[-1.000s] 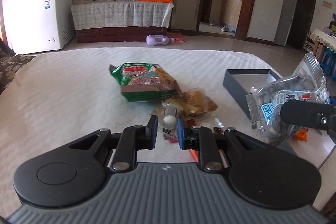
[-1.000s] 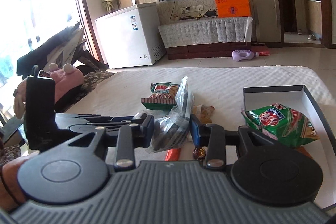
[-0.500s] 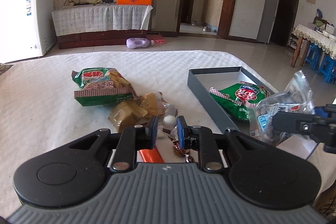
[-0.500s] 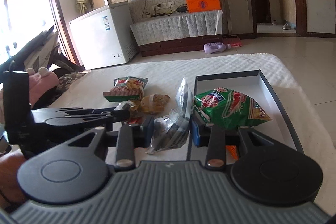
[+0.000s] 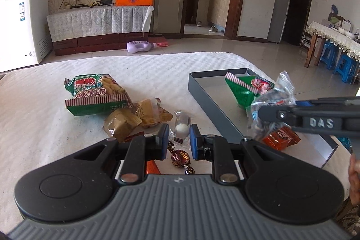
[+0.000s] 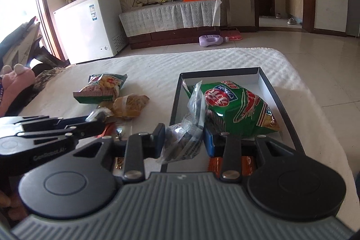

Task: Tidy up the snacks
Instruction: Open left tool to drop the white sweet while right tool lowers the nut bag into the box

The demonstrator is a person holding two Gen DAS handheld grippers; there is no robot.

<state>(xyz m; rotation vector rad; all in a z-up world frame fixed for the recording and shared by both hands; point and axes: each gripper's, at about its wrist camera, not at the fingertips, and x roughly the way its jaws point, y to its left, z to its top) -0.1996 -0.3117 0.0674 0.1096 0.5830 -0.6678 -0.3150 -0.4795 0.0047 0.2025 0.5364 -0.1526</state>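
- The prawn cracker bag lies on the white cloth, far left of the pile, well apart from the tray.
- Just right of it sit tan wrapped biscuits; nearer lies a brown foil candy.
- The left gripper is closed nearly all the way, its blue pads pinching a small clear packet with a white ball inside, held above the cloth.
- The grey tray lies at the right, holding a green chip bag and an orange wrapper at its near end.
- The right gripper is partly closed on a clear bag of dark snacks, held over the tray's near left edge.
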